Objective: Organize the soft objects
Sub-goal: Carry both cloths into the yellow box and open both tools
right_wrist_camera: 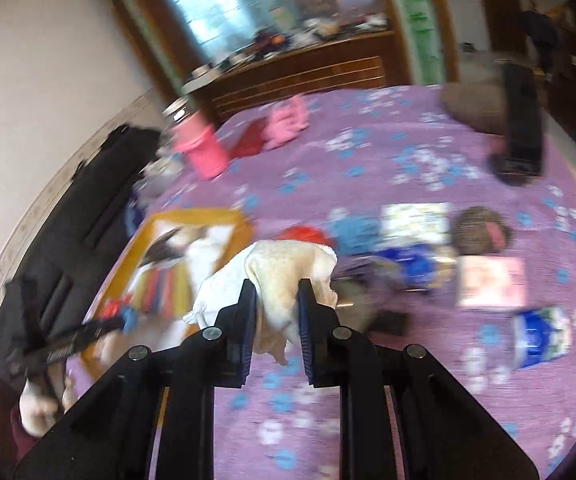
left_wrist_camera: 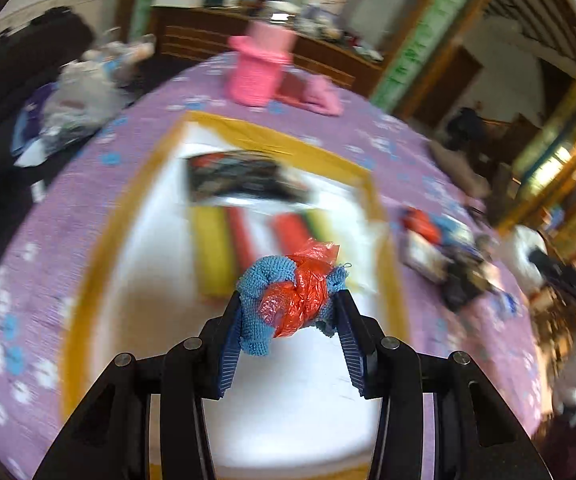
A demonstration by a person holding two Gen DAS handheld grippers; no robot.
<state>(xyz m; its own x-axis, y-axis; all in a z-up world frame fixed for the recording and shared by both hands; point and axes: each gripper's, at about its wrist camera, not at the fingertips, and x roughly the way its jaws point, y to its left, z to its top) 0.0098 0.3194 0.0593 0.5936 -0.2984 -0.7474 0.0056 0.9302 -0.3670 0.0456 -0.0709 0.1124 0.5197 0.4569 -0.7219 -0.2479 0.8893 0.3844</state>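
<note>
My left gripper (left_wrist_camera: pixel 288 300) is shut on a bundle of blue cloth (left_wrist_camera: pixel 256 280) wrapped round a crumpled red plastic bag (left_wrist_camera: pixel 301 294). It hangs above a white mat with a yellow border (left_wrist_camera: pixel 128 216) on the purple bedspread. On that mat lie a dark printed item (left_wrist_camera: pixel 244 178) and yellow and red striped cloths (left_wrist_camera: pixel 224 248). My right gripper (right_wrist_camera: pixel 276 286) is shut on a cream and white cloth (right_wrist_camera: pixel 288 268), which droops between and over the fingers above the bedspread. The right view shows the left gripper (right_wrist_camera: pixel 122 322) low at the left, over the mat (right_wrist_camera: pixel 196 216).
A pile of loose items (right_wrist_camera: pixel 407 248) lies on the purple bedspread (right_wrist_camera: pixel 367 400): a red thing, blue packets, booklets, a brown round thing. Pink objects (left_wrist_camera: pixel 260 68) stand at the far side. A dark brown cushion (right_wrist_camera: pixel 475 108) and a wooden dresser (right_wrist_camera: pixel 299 72) lie beyond. Bags (left_wrist_camera: pixel 76 96) are heaped left.
</note>
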